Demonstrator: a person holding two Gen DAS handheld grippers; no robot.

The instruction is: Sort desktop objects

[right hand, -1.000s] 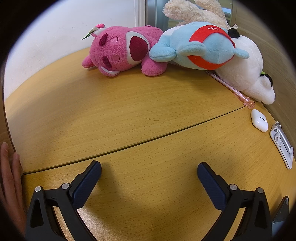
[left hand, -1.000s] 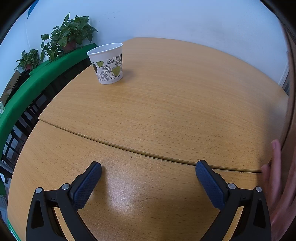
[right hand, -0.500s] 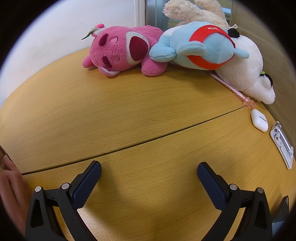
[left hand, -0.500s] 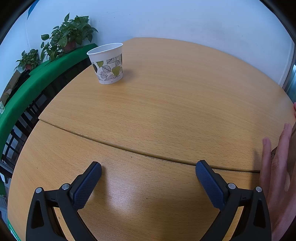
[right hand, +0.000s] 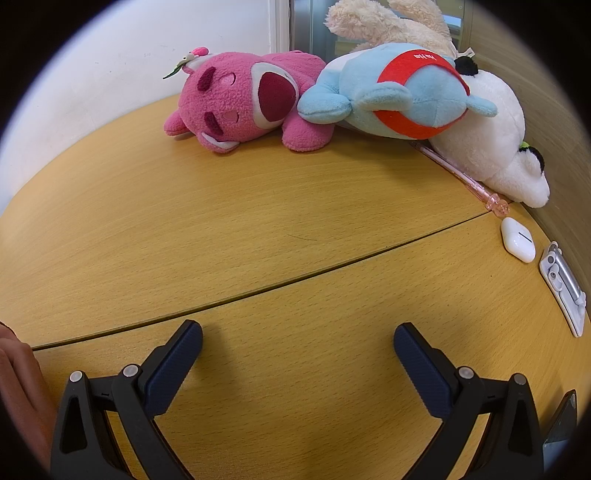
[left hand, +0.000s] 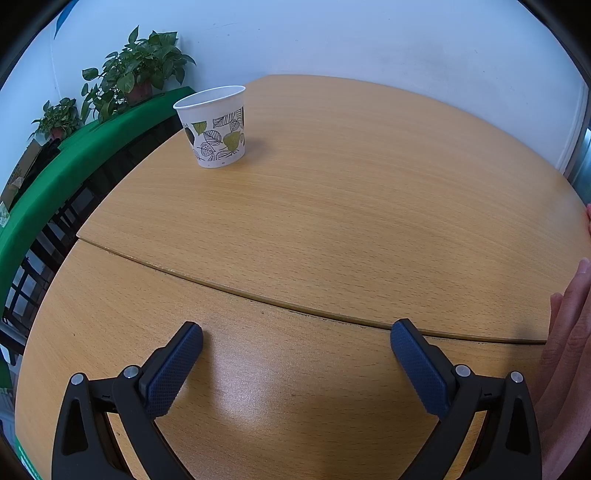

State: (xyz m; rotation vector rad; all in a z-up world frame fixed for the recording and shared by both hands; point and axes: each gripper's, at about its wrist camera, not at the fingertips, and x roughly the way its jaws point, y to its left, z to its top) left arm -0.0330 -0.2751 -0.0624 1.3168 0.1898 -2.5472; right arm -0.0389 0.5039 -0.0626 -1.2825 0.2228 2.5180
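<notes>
Four plush toys: pink bear (right hand: 243, 107), pale-blue-and-red one (right hand: 399, 99), white one (right hand: 498, 147), cream one (right hand: 388, 26); one leaf-printed paper cup (left hand: 214, 127); one pink translucent pen (right hand: 465, 177); one white earbud case (right hand: 518, 239); two potted green plants (left hand: 142, 72).

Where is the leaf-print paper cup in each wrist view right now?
Left wrist: the paper cup stands upright at upper left, near the table's far edge, by the green ledge.
Right wrist: not in it; only plush toys and small items show.
Shared landmark: the curved seam across the tabletop.

Left gripper (left hand: 295, 336): I see the jaws spread wide, nothing between them. Right gripper (right hand: 297, 338): same, wide apart, empty. Bare hand (left hand: 567, 354) at left view's right edge, fingers extended.
</notes>
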